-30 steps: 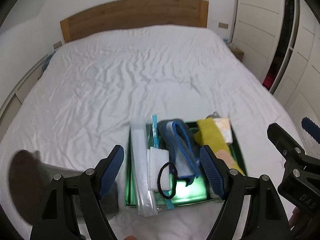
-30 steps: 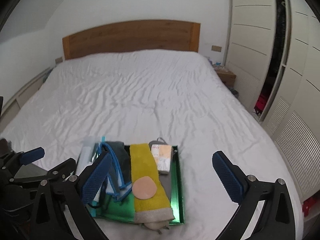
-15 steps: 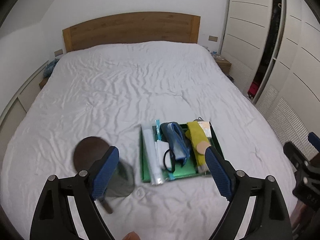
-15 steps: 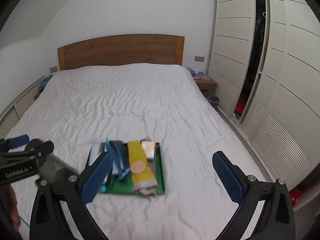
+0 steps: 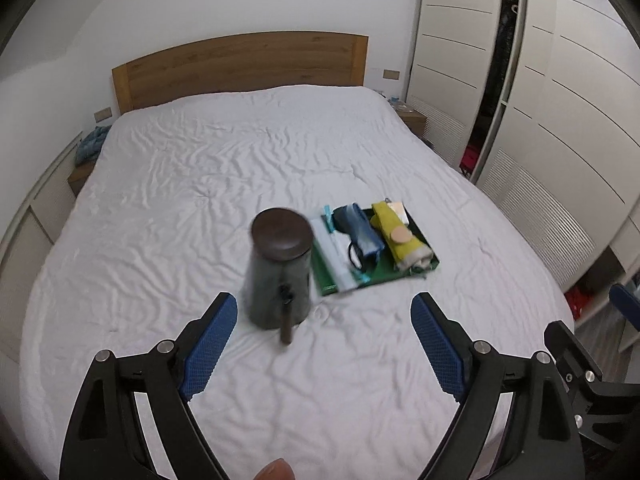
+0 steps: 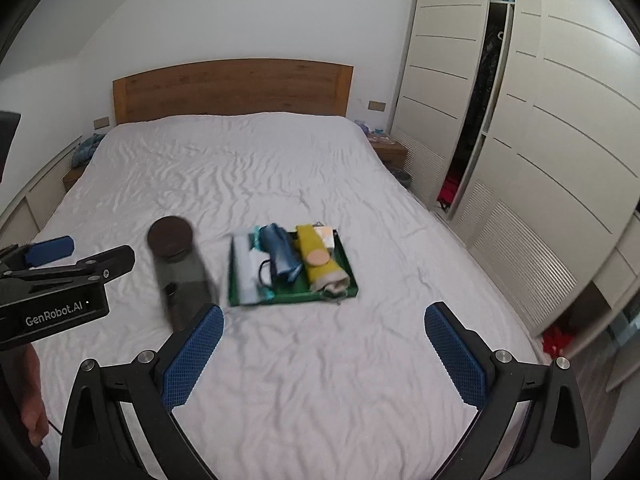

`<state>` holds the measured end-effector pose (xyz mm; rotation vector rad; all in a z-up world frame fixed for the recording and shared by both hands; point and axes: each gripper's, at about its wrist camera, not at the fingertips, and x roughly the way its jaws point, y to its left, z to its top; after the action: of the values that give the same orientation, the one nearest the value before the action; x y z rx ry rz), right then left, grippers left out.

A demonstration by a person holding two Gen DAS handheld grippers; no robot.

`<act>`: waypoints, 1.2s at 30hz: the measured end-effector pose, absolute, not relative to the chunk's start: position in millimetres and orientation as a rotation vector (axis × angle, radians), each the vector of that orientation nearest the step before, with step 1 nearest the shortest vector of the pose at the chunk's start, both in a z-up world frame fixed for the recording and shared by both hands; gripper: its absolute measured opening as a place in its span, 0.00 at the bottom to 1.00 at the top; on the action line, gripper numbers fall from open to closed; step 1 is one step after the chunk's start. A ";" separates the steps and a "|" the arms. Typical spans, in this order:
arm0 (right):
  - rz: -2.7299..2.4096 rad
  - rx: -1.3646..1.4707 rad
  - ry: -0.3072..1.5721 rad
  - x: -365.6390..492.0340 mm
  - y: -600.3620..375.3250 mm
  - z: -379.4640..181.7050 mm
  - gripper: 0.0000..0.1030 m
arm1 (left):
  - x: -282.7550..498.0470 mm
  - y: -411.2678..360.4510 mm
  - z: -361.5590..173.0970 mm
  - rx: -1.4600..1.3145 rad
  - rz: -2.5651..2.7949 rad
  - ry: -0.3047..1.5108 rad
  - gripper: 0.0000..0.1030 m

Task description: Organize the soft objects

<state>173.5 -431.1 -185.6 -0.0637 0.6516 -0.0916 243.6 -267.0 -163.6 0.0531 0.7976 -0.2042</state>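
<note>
Tray [image 5: 428, 248]: green, on the white bed [image 5: 240, 168], right of centre, holding the soft things side by side.
Contents: clear pouch [image 5: 334, 256] at left, blue cloth [image 5: 360, 228], yellow towel [image 5: 394, 232] with a round tan puff [image 5: 401, 235] on top.
Bin [image 5: 279, 268]: dark, brown-lidded, upright just left of the tray.
Left gripper [image 5: 324, 344]: jaws have just been opening, spread wide, nothing between them.
Right gripper [image 6: 324, 354]: spread wide, empty, near the bed's foot.

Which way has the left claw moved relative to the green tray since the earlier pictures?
Yes. The left claw has pulled back from the green tray, which now lies farther ahead.
</note>
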 end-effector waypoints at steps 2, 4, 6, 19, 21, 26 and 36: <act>-0.095 -0.063 0.652 153.1 -416.0 -172.0 1.00 | 224.9 -253.6 -155.5 0.067 -0.213 0.794 0.83; -0.102 -0.081 0.645 134.5 -403.6 -159.4 1.00 | 212.1 -244.2 -149.9 0.074 -0.224 0.797 0.83; -0.093 -0.096 0.645 119.2 -393.2 -147.2 1.00 | 198.1 -236.0 -143.5 0.083 -0.218 0.800 0.83; -0.015 -0.155 0.640 96.8 -387.4 -112.6 1.00 | 171.4 -211.5 -119.7 0.054 -0.145 0.785 0.83; -0.010 -0.160 0.636 96.4 -388.8 -111.4 1.00 | 170.9 -210.3 -118.0 0.052 -0.144 0.778 0.83; -0.009 -0.157 0.641 100.7 -392.8 -115.2 1.00 | 172.8 -208.8 -120.9 0.043 -0.148 0.789 0.83; -0.007 -0.157 0.649 109.7 -389.8 -121.6 1.00 | 178.3 -205.1 -125.0 0.031 -0.158 0.813 0.83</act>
<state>109.7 -389.8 -121.6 -0.1566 0.6486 -0.0065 178.3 -205.1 -125.0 0.0306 0.8129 -0.1579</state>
